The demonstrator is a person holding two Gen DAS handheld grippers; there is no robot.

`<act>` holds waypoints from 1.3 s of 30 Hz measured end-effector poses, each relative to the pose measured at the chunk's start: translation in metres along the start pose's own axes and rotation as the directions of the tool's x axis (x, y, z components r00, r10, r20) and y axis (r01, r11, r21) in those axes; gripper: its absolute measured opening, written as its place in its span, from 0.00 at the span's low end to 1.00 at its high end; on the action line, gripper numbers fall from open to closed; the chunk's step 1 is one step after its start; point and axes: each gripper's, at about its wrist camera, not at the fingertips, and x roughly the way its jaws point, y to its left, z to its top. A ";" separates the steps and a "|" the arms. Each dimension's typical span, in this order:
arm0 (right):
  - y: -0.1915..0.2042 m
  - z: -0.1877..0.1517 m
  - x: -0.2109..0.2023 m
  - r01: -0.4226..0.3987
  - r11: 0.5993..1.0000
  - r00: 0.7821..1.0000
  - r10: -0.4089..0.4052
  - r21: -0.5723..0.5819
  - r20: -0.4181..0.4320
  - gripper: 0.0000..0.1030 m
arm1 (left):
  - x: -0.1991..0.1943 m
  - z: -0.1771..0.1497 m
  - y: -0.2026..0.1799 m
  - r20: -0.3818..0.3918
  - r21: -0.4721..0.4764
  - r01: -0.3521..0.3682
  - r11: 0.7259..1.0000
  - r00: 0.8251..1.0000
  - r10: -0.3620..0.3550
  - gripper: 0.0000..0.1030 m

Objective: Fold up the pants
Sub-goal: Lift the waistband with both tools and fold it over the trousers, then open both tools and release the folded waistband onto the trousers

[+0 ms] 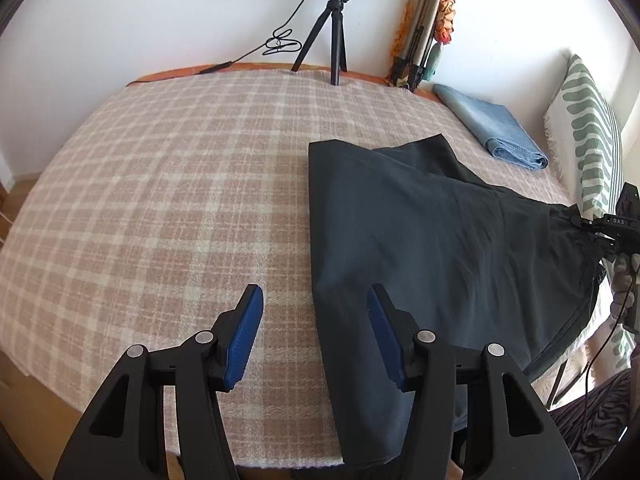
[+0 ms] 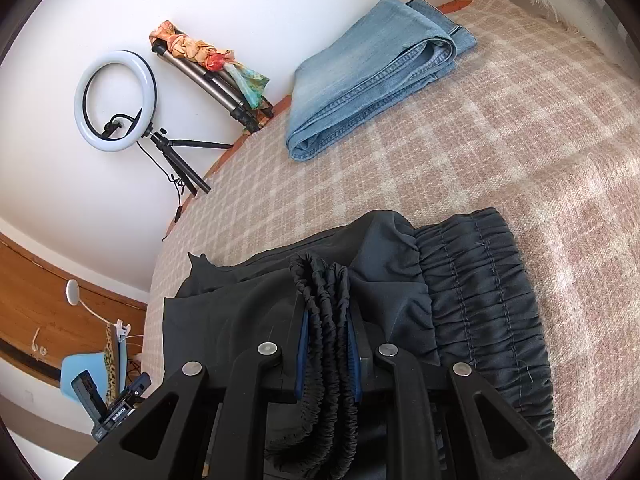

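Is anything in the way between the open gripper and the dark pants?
Nothing visible. The left gripper hangs open right at the edge of the dark pants, with only plaid blanket beneath.

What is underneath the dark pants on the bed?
The dark pants lie on the plaid blanket, which shows all around them. Whatever lies beneath the fabric itself is covered.

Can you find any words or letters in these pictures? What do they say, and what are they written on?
"DAS": white letters on the black body of the right gripper, which is shut on the dark pants, seen from the left wrist view.
White print on the small black device near the blue chair: too blurred to read.
Nothing else carries text.
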 end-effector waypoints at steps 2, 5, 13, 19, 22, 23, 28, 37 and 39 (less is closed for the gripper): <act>0.002 0.000 0.004 0.035 0.999 0.999 -0.035 -0.025 -0.001 0.16 | 0.005 -0.005 -0.003 -0.034 -0.008 0.036 0.999 0.999 -0.036 0.52; 0.011 0.000 0.003 0.098 0.992 0.995 -0.097 -0.085 0.014 0.18 | 0.006 -0.010 -0.008 -0.049 -0.003 0.033 0.999 0.998 -0.033 0.52; 0.046 -0.003 -0.017 0.238 0.950 0.967 -0.213 -0.203 0.138 0.49 | 0.005 -0.026 -0.012 -0.073 0.018 0.018 1.000 0.997 -0.017 0.52; 0.092 -0.008 -0.022 0.199 0.937 0.970 -0.147 -0.288 0.192 0.52 | 0.005 -0.038 -0.011 -0.077 0.022 -0.010 1.000 0.997 0.012 0.52; 0.117 -0.011 -0.010 0.130 0.934 0.984 -0.079 -0.334 0.163 0.53 | 0.004 -0.042 -0.011 -0.066 0.037 -0.029 0.999 0.997 0.031 0.52; 0.125 -0.012 -0.004 0.101 0.932 0.989 -0.055 -0.347 0.140 0.54 | 0.003 -0.044 -0.012 -0.061 0.041 -0.032 0.999 0.998 0.034 0.52; 0.183 -0.031 0.029 0.016 0.891 0.999 0.004 -0.455 0.042 0.56 | 0.000 -0.046 -0.005 -0.052 -0.020 -0.002 1.000 0.999 0.001 0.50; 0.278 -0.075 0.110 -0.156 0.808 0.980 0.055 -0.569 -0.192 0.57 | -0.003 -0.049 0.010 -0.046 -0.107 0.054 0.993 0.997 -0.059 0.37; 0.293 -0.083 0.134 -0.176 0.805 0.969 0.041 -0.567 -0.242 0.57 | -0.003 -0.049 0.014 -0.048 -0.134 0.072 0.988 0.996 -0.079 0.34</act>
